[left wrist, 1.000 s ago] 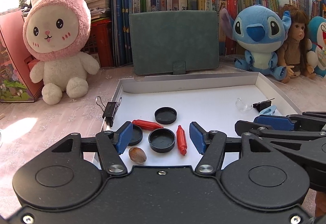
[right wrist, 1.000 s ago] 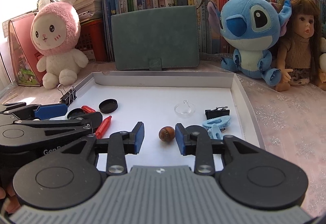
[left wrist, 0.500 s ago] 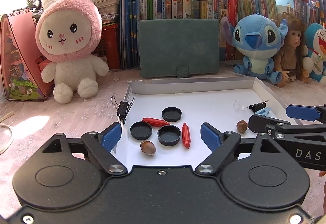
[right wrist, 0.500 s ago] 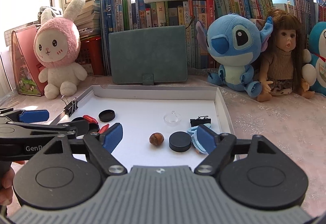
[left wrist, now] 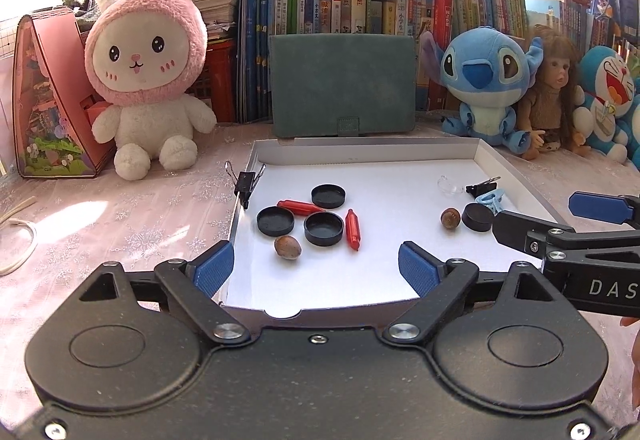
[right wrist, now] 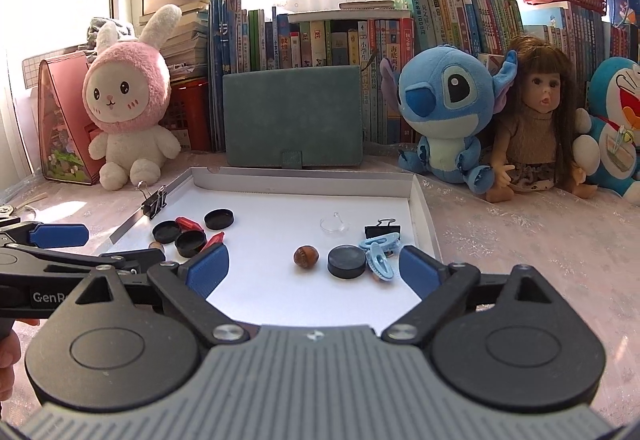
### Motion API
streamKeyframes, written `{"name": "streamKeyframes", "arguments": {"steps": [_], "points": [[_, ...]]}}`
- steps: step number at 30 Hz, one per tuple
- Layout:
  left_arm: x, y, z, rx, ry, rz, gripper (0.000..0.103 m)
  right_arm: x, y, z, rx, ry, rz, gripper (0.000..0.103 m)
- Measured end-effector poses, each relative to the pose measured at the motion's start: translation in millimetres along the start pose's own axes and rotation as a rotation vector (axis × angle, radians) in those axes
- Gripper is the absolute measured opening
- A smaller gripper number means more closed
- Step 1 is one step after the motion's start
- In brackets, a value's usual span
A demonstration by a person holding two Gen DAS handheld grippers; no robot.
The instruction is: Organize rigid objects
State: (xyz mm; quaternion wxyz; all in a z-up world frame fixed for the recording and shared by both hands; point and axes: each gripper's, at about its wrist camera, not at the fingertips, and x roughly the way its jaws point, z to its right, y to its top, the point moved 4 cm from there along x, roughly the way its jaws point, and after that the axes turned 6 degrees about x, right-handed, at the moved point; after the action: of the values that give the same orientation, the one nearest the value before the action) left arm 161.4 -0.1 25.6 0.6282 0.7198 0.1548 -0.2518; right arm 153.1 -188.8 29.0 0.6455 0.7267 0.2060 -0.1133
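White cardboard makes the tray (left wrist: 360, 160) in the middle of the frame. At its left sit three black caps (left wrist: 275, 220), two red sticks (left wrist: 353, 229) and a brown nut (left wrist: 287, 247). The left gripper (left wrist: 316, 272) hovers at the tray's near edge, fingers wide apart, holding nothing. To the right lie another nut (right wrist: 306, 256), a black puck (right wrist: 346, 261) and blue clips (right wrist: 380, 250). The right gripper (right wrist: 314, 270) is spread wide too, empty.
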Motion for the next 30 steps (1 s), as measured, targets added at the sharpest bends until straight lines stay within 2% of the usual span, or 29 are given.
{"name": "streamKeyframes", "arguments": {"steps": [30], "points": [[3.9, -37.1, 5.0, -0.012, 0.022, -0.076, 0.091, -5.9, -36.7, 13.8, 0.023, -0.015, -0.072, 0.099]]}}
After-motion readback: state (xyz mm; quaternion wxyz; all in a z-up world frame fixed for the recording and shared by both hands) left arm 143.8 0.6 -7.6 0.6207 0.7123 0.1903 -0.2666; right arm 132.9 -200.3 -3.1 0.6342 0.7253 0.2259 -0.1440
